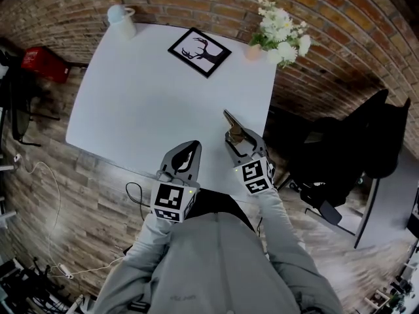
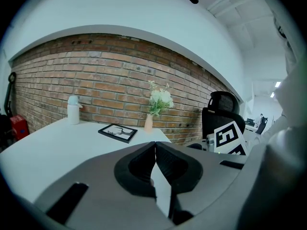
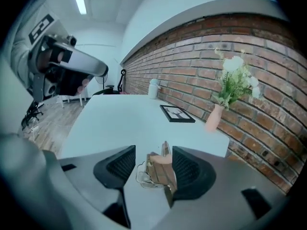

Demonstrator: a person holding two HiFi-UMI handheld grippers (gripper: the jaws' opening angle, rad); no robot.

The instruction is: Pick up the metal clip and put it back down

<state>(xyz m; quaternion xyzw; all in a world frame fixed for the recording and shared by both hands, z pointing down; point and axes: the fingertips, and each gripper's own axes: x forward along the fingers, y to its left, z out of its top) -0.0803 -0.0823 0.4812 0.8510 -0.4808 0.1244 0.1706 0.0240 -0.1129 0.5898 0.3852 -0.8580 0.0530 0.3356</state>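
Note:
The metal clip, bronze-coloured with a wire handle, stands between the jaws of my right gripper. It leans against the right-hand pad; the left-hand pad is clear of it, so the jaws are open. In the head view the clip pokes out past the right gripper, near the right front corner of the white table. Whether the clip rests on the table I cannot tell. My left gripper hovers at the table's front edge, shut with nothing in it.
A framed deer picture, a vase of white flowers and a white bottle stand at the table's far side. A black office chair is to the right, a red object at left. Cables lie on the floor.

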